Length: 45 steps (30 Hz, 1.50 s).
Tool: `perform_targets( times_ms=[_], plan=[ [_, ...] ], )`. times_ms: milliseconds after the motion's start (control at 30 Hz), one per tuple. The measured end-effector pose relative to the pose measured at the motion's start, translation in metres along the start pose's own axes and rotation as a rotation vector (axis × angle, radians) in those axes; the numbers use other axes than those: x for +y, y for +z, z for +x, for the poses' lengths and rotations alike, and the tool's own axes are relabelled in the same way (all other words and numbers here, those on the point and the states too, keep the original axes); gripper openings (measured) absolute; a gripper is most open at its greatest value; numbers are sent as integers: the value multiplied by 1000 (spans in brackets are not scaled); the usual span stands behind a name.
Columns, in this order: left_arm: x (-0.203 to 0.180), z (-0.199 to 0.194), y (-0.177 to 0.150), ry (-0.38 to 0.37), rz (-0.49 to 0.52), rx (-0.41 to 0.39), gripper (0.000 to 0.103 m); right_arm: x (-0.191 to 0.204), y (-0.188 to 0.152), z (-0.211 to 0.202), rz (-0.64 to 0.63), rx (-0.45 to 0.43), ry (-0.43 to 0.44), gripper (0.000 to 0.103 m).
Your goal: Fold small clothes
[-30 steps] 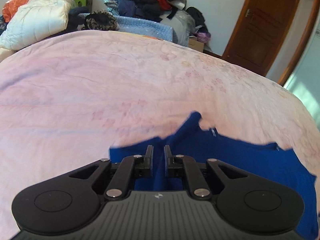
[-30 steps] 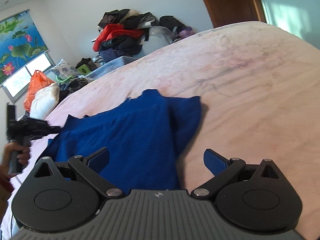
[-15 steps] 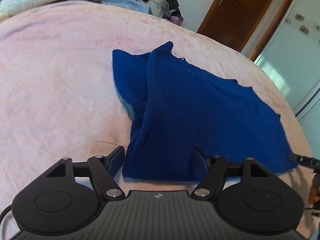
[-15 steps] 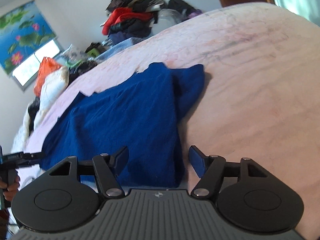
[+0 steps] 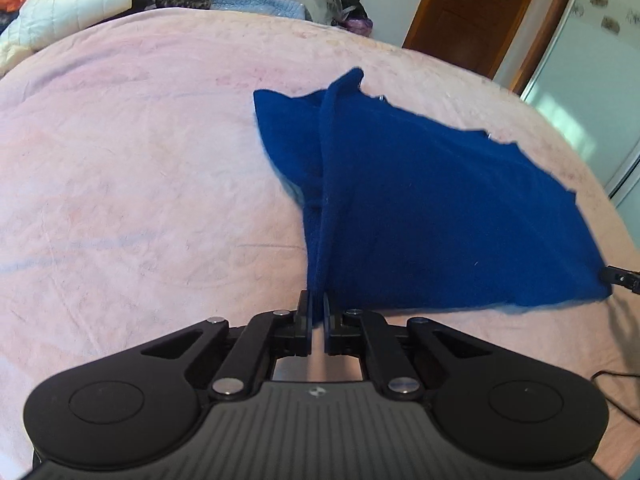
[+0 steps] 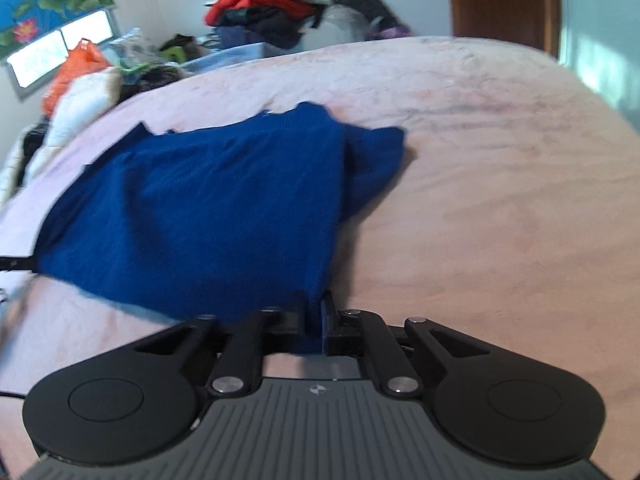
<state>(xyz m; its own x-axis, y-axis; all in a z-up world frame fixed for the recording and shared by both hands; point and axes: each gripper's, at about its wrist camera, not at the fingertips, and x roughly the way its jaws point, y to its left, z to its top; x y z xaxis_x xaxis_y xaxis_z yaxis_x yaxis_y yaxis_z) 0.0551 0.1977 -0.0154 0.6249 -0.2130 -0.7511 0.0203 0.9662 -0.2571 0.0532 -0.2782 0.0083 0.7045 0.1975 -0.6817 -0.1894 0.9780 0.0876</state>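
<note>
Our left tool (image 5: 315,312) is pinched tight on the near left corner of the blue garment (image 5: 420,208), the cloth rising out from between its two pads in a narrow fold. Our right tool (image 6: 315,314) has just been closing, and its jaws now stand narrow with the garment's near right corner caught between them; that view is blurred, yet the pads look pressed on the cloth. From these two corners the garment spreads away from us across the pink bed (image 5: 140,168), lying mostly flat, with one side doubled over into a long ridge and a flap poking out past it at the far end. Beyond the bed, a pile of clothes (image 6: 272,8) sits against the wall, a white quilt (image 5: 68,4) lies at the far left, and a brown door (image 5: 476,12) stands to the right.
</note>
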Motion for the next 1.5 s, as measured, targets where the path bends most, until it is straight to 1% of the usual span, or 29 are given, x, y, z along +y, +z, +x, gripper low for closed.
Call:
perform_targets(
  times_ms=[33,67,100,133,200,233,267,300,333,400,467,500,567,600,667,767,867,1000,1100,1133,1267,1300,1367,1400,1500],
  plan=[
    [2,-5,4,-5,-22,-20,5,7,3,-7,-24,-41,-42,48],
    [3,-9,8,-8,-31,-39,6,16,7,-14,-59,-84,-56,48],
    [3,-11,13,-12,-32,-48,7,27,11,-19,-102,-117,-48,48],
    [3,-11,18,-15,-36,-53,10,40,16,-22,-147,-142,-22,48],
    [3,-6,28,-18,-64,-52,22,69,23,-21,-221,-157,52,50],
    [2,-2,32,-20,-73,-44,41,85,25,-16,-265,-147,98,55],
    [1,2,35,-8,-83,-36,65,100,26,-11,-303,-141,138,54],
    [-2,4,38,17,-90,-40,71,115,26,-4,-333,-129,168,54],
    [-6,4,39,38,-80,-63,73,129,26,1,-361,-119,192,54],
    [-17,4,42,65,-24,-86,74,153,24,10,-407,-115,232,55],
    [-27,9,45,106,1,-87,77,173,23,16,-440,-101,261,56],
    [-29,13,46,120,8,-88,77,181,22,16,-450,-98,273,57],
    [-34,21,49,148,17,-71,78,195,21,17,-467,-79,297,65],
    [-36,25,51,167,20,-63,78,204,18,17,-480,-72,301,67],
    [-41,31,52,200,40,-66,78,217,13,15,-517,-81,290,71],
    [-46,39,54,243,66,-61,78,230,4,14,-560,-92,273,71],
    [-47,43,55,246,76,-55,78,237,0,16,-592,-91,268,73],
    [-48,47,57,264,84,-50,78,249,-7,15,-667,-122,216,78],
    [-46,51,58,272,84,-46,78,256,-11,17,-712,-138,194,86],
    [-46,51,58,272,85,-46,78,258,-12,19,-724,-141,183,87],
    [-43,53,58,260,90,-46,78,269,-19,26,-770,-157,112,92],
    [-41,54,59,244,84,-43,78,271,-21,27,-775,-164,99,96],
    [-32,55,62,182,55,-34,78,275,-24,28,-782,-180,76,101],
    [-26,56,64,151,28,-27,78,277,-25,29,-789,-180,68,102],
    [-1,61,73,35,-98,-10,78,288,-35,36,-872,-188,33,102]
  ],
)
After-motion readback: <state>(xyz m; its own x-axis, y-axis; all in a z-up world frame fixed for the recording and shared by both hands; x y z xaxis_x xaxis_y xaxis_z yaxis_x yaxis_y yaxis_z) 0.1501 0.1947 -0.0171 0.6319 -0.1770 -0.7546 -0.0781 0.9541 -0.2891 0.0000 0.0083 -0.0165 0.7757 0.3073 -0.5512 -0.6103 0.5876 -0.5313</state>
